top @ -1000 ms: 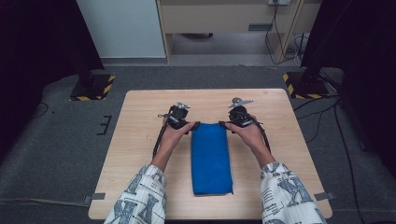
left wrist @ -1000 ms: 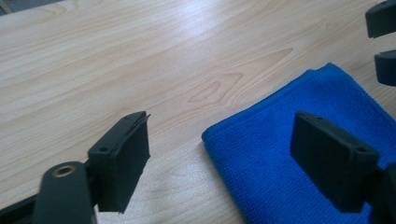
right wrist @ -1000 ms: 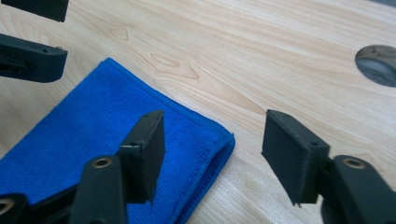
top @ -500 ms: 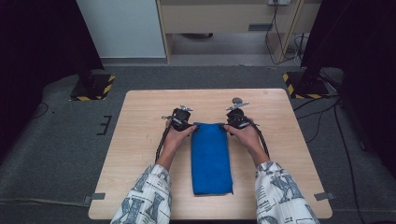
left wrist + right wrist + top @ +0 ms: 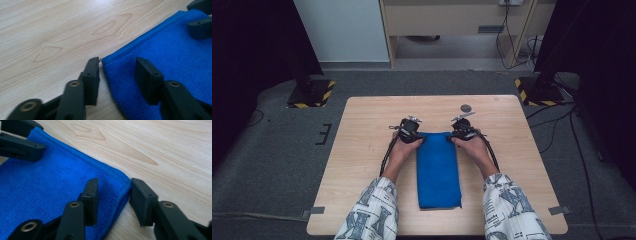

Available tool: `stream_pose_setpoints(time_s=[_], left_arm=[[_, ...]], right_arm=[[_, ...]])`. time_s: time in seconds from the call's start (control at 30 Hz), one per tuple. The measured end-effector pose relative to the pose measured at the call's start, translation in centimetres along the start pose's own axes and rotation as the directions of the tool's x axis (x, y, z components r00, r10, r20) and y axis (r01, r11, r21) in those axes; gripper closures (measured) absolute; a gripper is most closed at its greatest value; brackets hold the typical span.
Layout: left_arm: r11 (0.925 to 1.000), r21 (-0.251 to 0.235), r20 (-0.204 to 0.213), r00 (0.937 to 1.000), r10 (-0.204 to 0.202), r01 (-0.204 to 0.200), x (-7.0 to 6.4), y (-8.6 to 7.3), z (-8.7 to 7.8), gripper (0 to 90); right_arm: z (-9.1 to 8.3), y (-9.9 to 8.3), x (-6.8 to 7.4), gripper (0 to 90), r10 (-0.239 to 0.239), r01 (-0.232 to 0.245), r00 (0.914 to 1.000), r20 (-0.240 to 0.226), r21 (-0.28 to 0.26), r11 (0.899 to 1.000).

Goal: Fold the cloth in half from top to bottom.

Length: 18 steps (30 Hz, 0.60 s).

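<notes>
A folded blue cloth (image 5: 438, 170) lies lengthwise on the wooden table (image 5: 362, 150). My left gripper (image 5: 411, 131) is at its far left corner and my right gripper (image 5: 460, 130) at its far right corner. In the left gripper view the open left gripper (image 5: 117, 71) straddles the cloth (image 5: 165, 65) corner, one jaw on the wood, one over the fabric. In the right gripper view the open right gripper (image 5: 113, 192) straddles the other corner of the cloth (image 5: 50, 187), whose edge bulges up between the jaws.
A small dark round mark (image 5: 466, 107) sits on the table beyond the right gripper. Black stands with yellow-striped bases (image 5: 312, 92) rest on the floor at both far sides. Bare wood surrounds the cloth.
Both hands have drawn nearer to the person and lower, from just beyond the cloth's far edge onto its two far corners. The cloth has not moved.
</notes>
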<state>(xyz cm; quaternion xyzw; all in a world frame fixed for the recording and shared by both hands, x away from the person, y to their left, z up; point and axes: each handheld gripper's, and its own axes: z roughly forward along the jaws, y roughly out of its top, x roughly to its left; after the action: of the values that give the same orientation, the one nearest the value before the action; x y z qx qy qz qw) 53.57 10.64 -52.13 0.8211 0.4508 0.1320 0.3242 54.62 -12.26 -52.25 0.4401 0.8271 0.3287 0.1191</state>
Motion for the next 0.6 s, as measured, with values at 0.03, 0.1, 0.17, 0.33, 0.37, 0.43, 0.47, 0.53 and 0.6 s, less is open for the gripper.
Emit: stream_pose_setpoints(time_s=[0.03, 0.1, 0.17, 0.33, 0.37, 0.43, 0.47, 0.53, 0.6], left_arm=[[1.0, -0.004, 0.002, 1.0, 0.002, -0.002, -0.1, -0.1, 0.0, 61.9], [0.9998, -0.007, 0.008, 0.9998, 0.016, -0.016, -0.1, -0.1, 0.0, 65.2], [0.9999, -0.012, 0.021, 0.9998, 0.0, 0.001, 0.0, -0.2, 0.0, 68.5], [0.9998, -0.017, 0.034, 0.9994, 0.004, -0.004, 0.0, -0.2, -0.2, 77.6], [0.9998, -0.02, 0.035, 0.9994, 0.005, -0.005, -0.1, -0.2, -0.3, 80.8], [0.9996, -0.026, 0.034, 0.9994, 0.007, -0.006, -0.1, -0.1, -0.5, 81.9], [0.9995, -0.031, 0.033, 0.9994, 0.004, -0.003, -0.2, 0.0, -0.7, 82.4], [0.9989, -0.046, 0.03, 0.9996, 0.001, 0.001, -0.2, 0.2, -1.0, 83.1], [0.9981, -0.061, 0.027, 0.9996, 0.0, 0.002, -0.3, 0.3, -1.4, 83.8]], right_arm=[[0.0, 0.0, 0.1, 63.1, -0.009, 0.009, 1.0, -0.004, 0.0, 1.0], [0.0, -0.1, 0.3, 67.1, -0.015, 0.015, 0.9999, -0.006, 0.001, 1.0], [0.0, -0.1, 0.6, 70.7, -0.029, 0.029, 0.9996, -0.004, 0.004, 1.0], [0.0, -0.2, 0.8, 82.7, -0.03, 0.03, 0.9992, -0.024, -0.016, 0.999], [-0.1, -0.3, 0.9, 84.1, -0.03, 0.029, 0.9992, -0.027, -0.028, 0.999], [-0.2, -0.3, 0.9, 84.3, -0.033, 0.032, 0.9991, -0.028, -0.035, 0.999], [-0.3, -0.3, 0.9, 84.4, -0.027, 0.026, 0.9992, -0.029, -0.04, 0.999], [-0.7, -0.3, 0.8, 84.5, -0.015, 0.012, 0.9993, -0.035, -0.064, 0.998], [-1.5, -0.1, 0.8, 84.5, -0.007, 0.003, 0.9991, -0.042, -0.095, 0.995]])
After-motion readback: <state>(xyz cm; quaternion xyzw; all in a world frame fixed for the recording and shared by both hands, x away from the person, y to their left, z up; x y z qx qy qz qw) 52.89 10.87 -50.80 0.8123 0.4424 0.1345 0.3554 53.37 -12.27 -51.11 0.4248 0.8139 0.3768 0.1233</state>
